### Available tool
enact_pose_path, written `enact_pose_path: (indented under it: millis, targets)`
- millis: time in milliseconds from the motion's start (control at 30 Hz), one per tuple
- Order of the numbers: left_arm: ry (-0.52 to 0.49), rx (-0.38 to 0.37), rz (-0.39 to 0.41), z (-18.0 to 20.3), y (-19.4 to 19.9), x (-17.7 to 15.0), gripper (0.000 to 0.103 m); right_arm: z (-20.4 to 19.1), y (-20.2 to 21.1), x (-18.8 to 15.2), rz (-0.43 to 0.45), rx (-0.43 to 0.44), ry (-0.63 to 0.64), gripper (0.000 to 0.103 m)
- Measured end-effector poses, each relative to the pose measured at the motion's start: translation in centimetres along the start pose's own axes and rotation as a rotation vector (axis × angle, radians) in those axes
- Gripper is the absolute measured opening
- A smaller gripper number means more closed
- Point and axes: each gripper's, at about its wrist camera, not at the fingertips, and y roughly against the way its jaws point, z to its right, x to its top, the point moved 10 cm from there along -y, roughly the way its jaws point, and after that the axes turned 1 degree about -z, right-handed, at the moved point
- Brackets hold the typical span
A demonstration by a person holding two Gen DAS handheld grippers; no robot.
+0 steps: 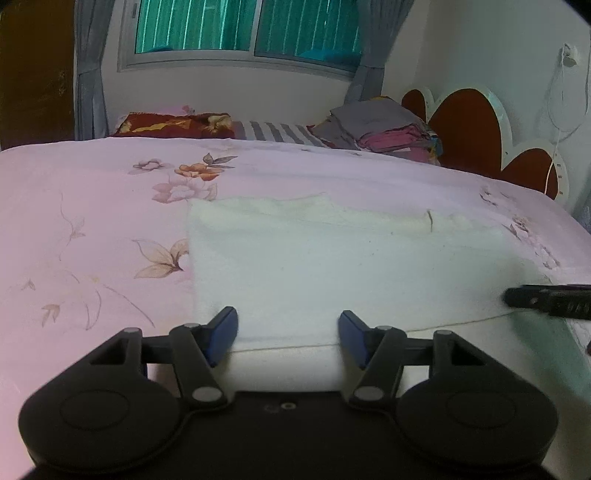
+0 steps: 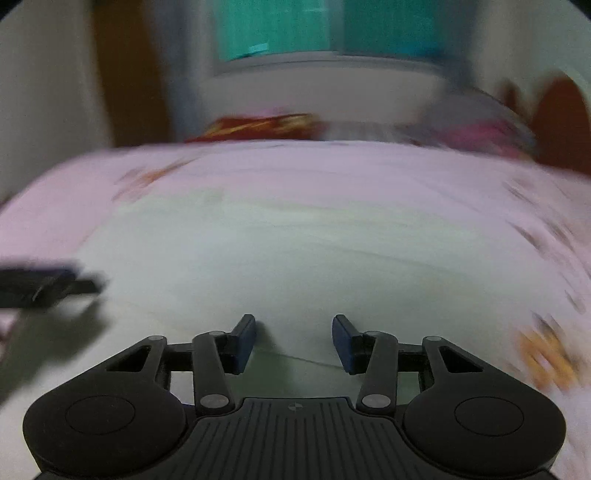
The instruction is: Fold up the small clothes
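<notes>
1. The left gripper (image 1: pixel 288 334) is holding its blue-padded jaws wide apart, with nothing between them; they are straddling the near hem of the pale white rectangular cloth (image 1: pixel 332 266), close over it.
2. The right gripper (image 2: pixel 293 341) is also keeping its jaws wide and gripping nothing; they are hovering low over the near edge of the same cloth (image 2: pixel 295 258), where a thin seam line is running between the pads. This view is smeared by motion blur.
3. Each gripper is showing in the other's view as a dark shape at the frame edge: the right one (image 1: pixel 546 301) by the cloth's near right corner, the left one (image 2: pixel 48 282) by its near left side.
4. The cloth is lying flat on the pink floral bedsheet (image 1: pixel 92 229), its far edge slightly rumpled.
5. Beyond the cloth, at the far side of the bed, a dark red patterned pillow (image 1: pixel 173 125) and a stack of folded grey and pink clothes (image 1: pixel 384 129) are resting.
6. Behind those, a teal-lit window (image 1: pixel 243 26) is sitting in the wall.
</notes>
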Motion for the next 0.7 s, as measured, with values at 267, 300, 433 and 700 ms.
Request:
enact_pose_path:
  millis: [267, 300, 433, 700]
  targets:
    - [-0.002, -0.003, -0.02, 0.6, 0.2, -0.4, 0.067, 3.8, 1.1, -0.4, -0.025, -0.153, -0.109, 0.037]
    - [-0.004, -0.003, -0.024, 0.6, 0.5, -0.3, 0.067, 4.1, 1.1, -0.6, -0.027, -0.148, -0.129, 0.037]
    - [0.015, 0.016, -0.016, -0.2, 2.1, -0.5, 0.08, 4.2, 3.1, 0.3, -0.027, -0.177, -0.133, 0.037]
    - [0.066, 0.071, -0.067, -2.0, 8.0, -6.5, 0.07, 6.0, 7.2, -3.1, -0.065, -0.087, -0.279, 0.044]
